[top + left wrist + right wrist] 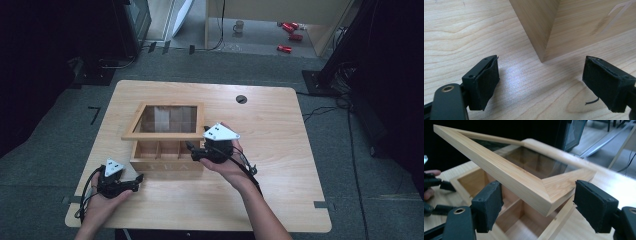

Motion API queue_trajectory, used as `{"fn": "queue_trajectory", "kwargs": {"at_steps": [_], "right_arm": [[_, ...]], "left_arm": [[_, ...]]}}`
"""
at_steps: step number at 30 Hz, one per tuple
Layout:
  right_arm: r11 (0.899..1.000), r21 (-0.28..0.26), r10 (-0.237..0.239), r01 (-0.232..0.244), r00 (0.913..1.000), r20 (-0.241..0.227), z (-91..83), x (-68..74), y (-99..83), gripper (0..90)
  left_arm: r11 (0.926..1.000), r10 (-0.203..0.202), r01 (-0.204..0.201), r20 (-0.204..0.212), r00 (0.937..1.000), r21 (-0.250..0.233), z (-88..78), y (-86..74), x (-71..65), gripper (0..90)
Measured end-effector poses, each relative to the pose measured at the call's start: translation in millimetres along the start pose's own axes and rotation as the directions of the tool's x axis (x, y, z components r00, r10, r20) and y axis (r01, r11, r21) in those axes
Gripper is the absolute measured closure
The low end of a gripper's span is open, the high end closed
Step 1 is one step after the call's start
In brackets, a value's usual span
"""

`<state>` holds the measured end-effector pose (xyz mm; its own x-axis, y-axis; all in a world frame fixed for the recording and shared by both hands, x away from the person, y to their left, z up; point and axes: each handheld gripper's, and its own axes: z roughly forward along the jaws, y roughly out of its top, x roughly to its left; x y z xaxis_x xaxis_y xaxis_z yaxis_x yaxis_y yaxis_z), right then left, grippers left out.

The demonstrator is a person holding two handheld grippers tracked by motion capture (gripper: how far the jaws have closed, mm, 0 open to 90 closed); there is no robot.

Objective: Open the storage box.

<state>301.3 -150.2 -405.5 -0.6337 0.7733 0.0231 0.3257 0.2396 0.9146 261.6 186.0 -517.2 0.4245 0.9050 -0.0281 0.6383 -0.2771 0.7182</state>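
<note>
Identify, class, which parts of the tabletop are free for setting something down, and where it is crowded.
Free: the wide strip of light wooden table right of the compartmented wooden tea box, and the band behind its raised glass-paned lid, up to the round cable hole. Crowded: the front-left, where both hand-held grippers flank the box.

Table: pale wooden tabletop with rounded corners, on a grey carpeted floor.
Cable port: small round dark hole set in the tabletop near its far edge.
Mug: white ceramic mug standing on the floor well beyond the table, beside a light wooden panel.
Cans: red drink cans lying scattered on the floor to the right of the mug, under a light wooden desk.
Cables: thin black cables running across the carpet at the table's right.
Marks: strips of dark tape on the carpet at the table's left.
Cabinet: dark boxy unit at far left, in shadow.
</note>
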Motion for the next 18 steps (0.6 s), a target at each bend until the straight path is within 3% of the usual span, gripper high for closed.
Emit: {"fn": "queue_trajectory", "kwargs": {"at_steps": [4,11,14,18], "right_arm": [[1.0,-0.021,-0.017,0.017,0.9998,0.011,0.6,-4.6,10.8,24.0],[1.0,-0.025,-0.004,0.004,0.9997,0.026,6.6,-15.1,22.3,23.8],[0.999,-0.045,0.004,-0.004,1.0,0.007,9.8,-22.4,27.5,23.9],[0.997,-0.072,-0.037,0.038,0.9992,0.018,13.5,-27.6,33.9,29.4]], "left_arm": [[1.0,0.0,0.0,0.001,1.0,-0.001,0.2,0.1,-0.1,14.5],[1.0,-0.006,0.006,0.01,0.9999,-0.005,0.7,0.5,0.2,14.6],[1.0,-0.005,0.005,0.011,0.9999,-0.004,0.6,0.6,0.3,14.6],[1.0,-0.006,0.006,0.013,0.9999,-0.004,0.4,0.5,0.6,14.8]]}}
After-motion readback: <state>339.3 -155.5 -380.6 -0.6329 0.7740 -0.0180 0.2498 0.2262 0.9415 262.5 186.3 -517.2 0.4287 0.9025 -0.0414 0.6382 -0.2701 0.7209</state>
